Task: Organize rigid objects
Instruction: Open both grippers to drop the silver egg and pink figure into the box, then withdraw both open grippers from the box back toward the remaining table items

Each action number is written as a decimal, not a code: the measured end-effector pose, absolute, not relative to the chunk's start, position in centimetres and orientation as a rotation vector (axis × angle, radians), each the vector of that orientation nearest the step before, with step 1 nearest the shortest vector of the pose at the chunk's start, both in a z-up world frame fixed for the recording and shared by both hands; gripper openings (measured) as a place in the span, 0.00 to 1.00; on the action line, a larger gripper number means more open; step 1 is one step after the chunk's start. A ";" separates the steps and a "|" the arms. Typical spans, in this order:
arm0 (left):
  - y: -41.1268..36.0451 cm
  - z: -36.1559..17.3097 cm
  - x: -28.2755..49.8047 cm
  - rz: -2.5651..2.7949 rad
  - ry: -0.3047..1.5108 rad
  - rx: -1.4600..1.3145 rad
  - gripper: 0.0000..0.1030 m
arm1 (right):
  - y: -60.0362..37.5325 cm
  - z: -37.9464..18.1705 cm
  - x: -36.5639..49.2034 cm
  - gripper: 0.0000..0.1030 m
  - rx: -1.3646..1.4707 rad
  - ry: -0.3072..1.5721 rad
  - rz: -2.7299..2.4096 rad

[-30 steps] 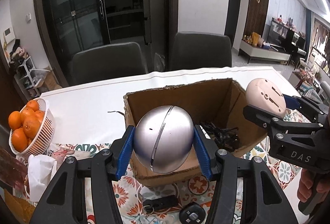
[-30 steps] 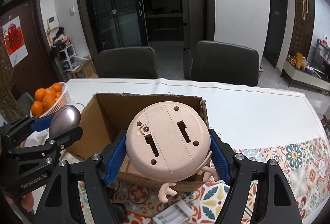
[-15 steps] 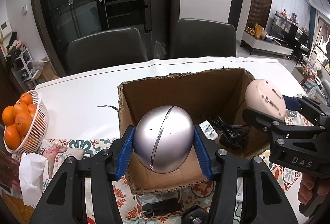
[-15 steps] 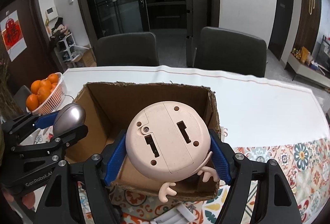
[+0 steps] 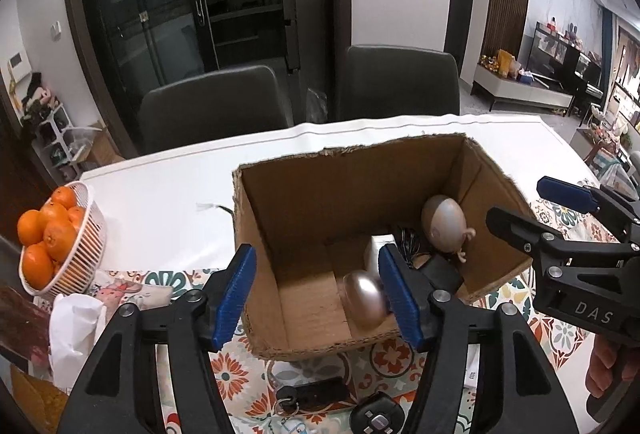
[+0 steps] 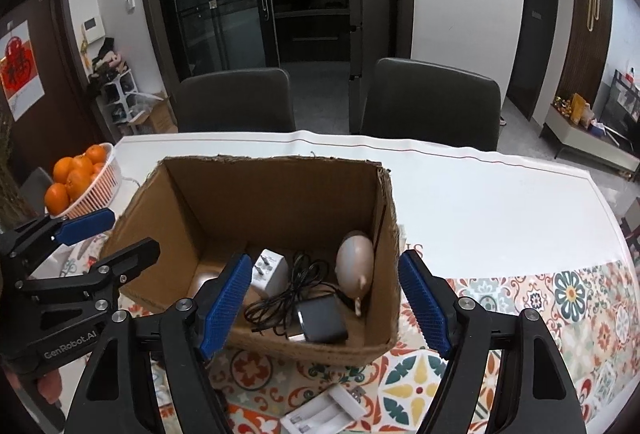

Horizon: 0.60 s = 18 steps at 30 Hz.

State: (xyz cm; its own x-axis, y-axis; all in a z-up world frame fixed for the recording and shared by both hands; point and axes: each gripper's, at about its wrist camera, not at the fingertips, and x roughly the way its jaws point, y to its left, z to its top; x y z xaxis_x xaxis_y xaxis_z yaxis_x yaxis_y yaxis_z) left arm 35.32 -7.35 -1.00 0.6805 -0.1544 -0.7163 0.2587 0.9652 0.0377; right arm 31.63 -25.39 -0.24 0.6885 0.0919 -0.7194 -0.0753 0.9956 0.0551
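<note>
The open cardboard box [image 5: 280, 202] stands on the table. My left gripper [image 5: 318, 282] hangs over its near edge with its jaws opening and nothing between the pads. The silver egg-shaped object [image 5: 364, 300] lies blurred on the box floor by the right finger. A pink round toy [image 5: 442, 222] leans against the box's right wall, also seen as the pink toy [image 6: 354, 262] in the right wrist view. My right gripper [image 6: 324, 274] is open and empty above the box. A black adapter with cable [image 6: 320, 318] and a white plug [image 6: 272, 270] lie inside.
A white basket of oranges [image 5: 60, 234] sits at the table's left. A black key fob [image 5: 316, 392] and a round remote [image 5: 376, 420] lie on the patterned cloth before the box. A white battery case [image 6: 324, 414] lies near my right gripper. Two dark chairs stand beyond the table.
Both grippers have let go. The silver egg dropped from the left gripper into the box, and the pink toy dropped from the right gripper against the box's right wall.
</note>
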 end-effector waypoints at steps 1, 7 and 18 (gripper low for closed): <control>-7.3 -0.8 35.0 -0.232 0.781 0.141 0.61 | -25.4 -0.1 31.4 0.74 0.023 0.801 0.093; -7.0 0.5 32.8 -0.219 0.735 0.144 0.61 | -25.2 1.0 29.5 0.74 0.035 0.766 0.085; -5.3 1.5 28.8 -0.213 0.679 0.130 0.61 | -24.0 2.6 25.7 0.74 0.027 0.696 0.095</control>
